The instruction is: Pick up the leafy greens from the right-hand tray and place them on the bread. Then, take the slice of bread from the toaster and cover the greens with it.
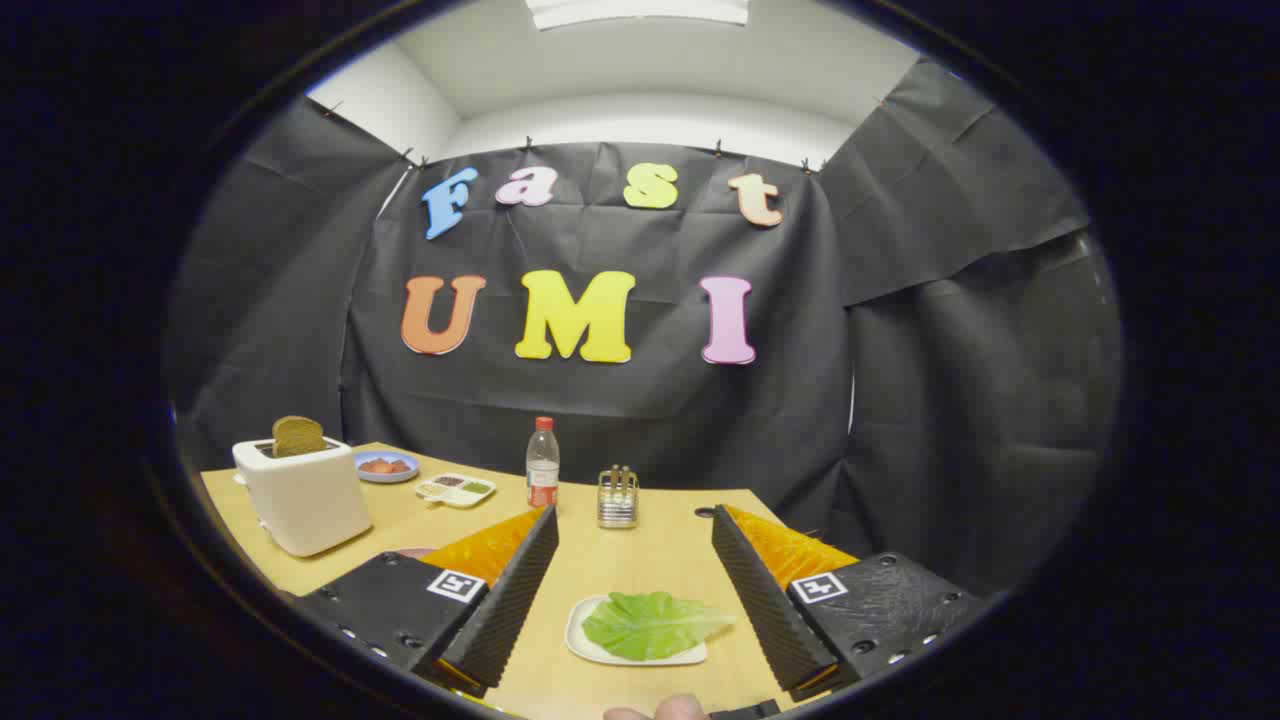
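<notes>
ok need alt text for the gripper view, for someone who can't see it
The gripper has its two black ribbed fingers spread open above a green lettuce leaf on a small white tray, on a light wooden table. Beyond them stand a white toaster holding a brown bread slice, a clear plastic bottle and a small wire rack.

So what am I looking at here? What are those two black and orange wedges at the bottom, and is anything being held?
Those wedges are the two fingers of a hand-held gripper; a person carries it, no robot arm. The camera rides on the gripper and looks forward along the fingers. The jaws stand wide open and hold nothing. Between them, on the wooden table, lies a leafy green on a small white tray. Beyond the left finger stands a white toaster with a slice of bread sticking up. Farther back are a blue plate, a small divided dish, a bottle and a metal rack.
</notes>
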{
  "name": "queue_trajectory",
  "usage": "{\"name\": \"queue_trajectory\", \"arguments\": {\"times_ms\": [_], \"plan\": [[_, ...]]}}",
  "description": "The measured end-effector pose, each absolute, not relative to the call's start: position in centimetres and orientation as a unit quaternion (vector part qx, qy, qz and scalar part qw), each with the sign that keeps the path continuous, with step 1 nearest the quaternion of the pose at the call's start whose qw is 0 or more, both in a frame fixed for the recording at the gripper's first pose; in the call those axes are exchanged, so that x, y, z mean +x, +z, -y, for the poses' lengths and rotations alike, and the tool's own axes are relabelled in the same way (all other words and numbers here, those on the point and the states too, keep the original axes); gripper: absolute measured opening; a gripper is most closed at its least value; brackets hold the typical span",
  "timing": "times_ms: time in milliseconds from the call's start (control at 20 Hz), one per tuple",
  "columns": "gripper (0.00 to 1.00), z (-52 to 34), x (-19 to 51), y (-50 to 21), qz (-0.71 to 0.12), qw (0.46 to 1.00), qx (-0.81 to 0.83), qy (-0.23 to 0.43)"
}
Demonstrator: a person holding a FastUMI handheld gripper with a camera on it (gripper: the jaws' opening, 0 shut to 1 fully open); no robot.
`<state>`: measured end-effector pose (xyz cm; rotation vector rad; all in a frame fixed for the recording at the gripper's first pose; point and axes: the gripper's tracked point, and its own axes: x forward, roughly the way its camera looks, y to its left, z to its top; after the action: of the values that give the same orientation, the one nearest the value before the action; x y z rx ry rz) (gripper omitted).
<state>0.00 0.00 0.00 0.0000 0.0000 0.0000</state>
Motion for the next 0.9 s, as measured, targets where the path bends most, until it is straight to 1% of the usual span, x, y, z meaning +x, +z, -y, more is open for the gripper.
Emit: {"name": "queue_trajectory", "arguments": {"times_ms": [900], "plan": [[0.95, 0.32, 0.07, 0.14, -0.006, 1.0, -0.015, -0.002]]}}
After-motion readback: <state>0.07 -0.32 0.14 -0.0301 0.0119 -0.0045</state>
